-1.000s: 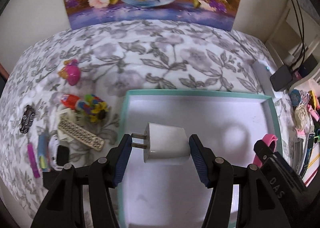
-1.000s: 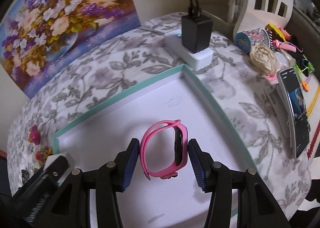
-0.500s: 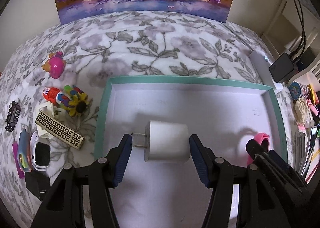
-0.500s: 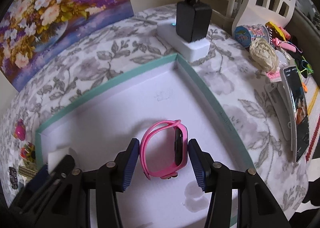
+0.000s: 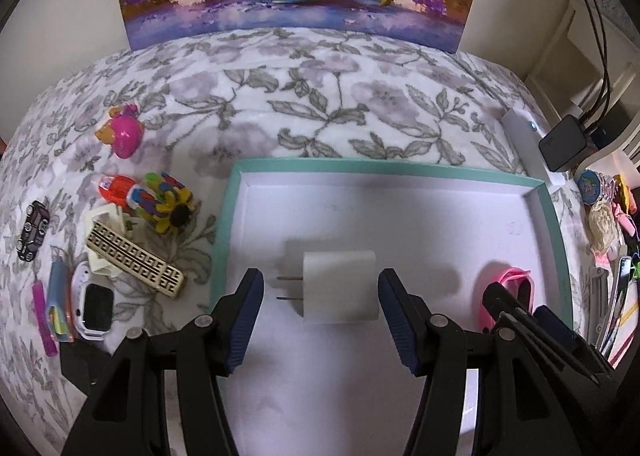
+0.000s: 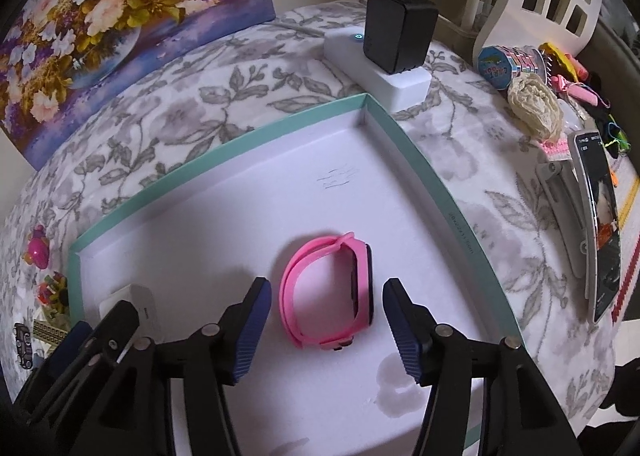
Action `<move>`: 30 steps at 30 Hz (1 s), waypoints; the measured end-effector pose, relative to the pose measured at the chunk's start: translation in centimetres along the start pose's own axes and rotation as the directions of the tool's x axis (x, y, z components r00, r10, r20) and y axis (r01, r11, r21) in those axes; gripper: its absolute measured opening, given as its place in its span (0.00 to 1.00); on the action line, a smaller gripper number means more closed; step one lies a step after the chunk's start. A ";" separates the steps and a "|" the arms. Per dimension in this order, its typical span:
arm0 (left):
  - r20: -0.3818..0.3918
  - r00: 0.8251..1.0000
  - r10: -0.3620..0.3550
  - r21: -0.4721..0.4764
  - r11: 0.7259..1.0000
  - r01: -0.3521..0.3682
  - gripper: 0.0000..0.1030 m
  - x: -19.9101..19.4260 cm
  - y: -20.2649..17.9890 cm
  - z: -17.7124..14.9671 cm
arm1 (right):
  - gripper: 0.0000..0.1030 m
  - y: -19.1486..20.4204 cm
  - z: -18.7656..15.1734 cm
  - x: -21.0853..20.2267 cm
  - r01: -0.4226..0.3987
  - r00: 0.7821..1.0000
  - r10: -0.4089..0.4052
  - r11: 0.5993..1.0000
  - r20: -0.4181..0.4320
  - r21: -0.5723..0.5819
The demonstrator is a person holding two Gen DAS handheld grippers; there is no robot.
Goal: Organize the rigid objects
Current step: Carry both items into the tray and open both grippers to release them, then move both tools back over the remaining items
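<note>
A white plug charger (image 5: 340, 288) lies on the floor of the white tray with the teal rim (image 5: 384, 167), prongs pointing left. My left gripper (image 5: 320, 290) straddles it, with a small gap showing at each pad. A pink smartwatch (image 6: 362, 276) rests on its side on the tray's right part, also seen as a pink loop (image 5: 516, 280) in the left wrist view. My right gripper (image 6: 328, 292) has its jaws opening around the watch, and both pads stand clear of it. The charger (image 6: 132, 300) shows at the lower left of the right wrist view.
Left of the tray lie small toys: a pink figure (image 5: 124, 133), a sunflower toy (image 5: 172, 211), a patterned bar (image 5: 136, 260), a white smartwatch (image 5: 94, 306), a toy car (image 5: 34, 230). A power strip with a black adapter (image 6: 396, 39) and a phone (image 6: 600, 228) sit to the right.
The right jaws have spread and let go of the pink watch, which now lies on the tray. The charger has come free of the left pads and rests on the tray floor.
</note>
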State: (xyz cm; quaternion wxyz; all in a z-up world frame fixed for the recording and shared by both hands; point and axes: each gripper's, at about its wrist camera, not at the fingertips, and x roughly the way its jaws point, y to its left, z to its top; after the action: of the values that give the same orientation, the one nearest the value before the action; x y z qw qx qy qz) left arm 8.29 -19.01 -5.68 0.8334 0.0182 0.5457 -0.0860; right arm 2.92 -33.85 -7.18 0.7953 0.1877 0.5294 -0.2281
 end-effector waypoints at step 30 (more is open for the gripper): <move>-0.026 0.985 0.168 -0.293 0.941 -0.169 0.90 -2.9 10.7 0.1 | 1.00 5.3 -1.1 -3.9 -0.075 0.995 0.085 0.983 0.053 -0.166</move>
State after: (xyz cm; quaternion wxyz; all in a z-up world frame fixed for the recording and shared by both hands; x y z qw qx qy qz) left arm 8.98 -8.15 -3.70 0.8308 -0.0593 0.5492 0.0676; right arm 3.77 -28.20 -3.67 0.8322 0.1360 0.5141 -0.1572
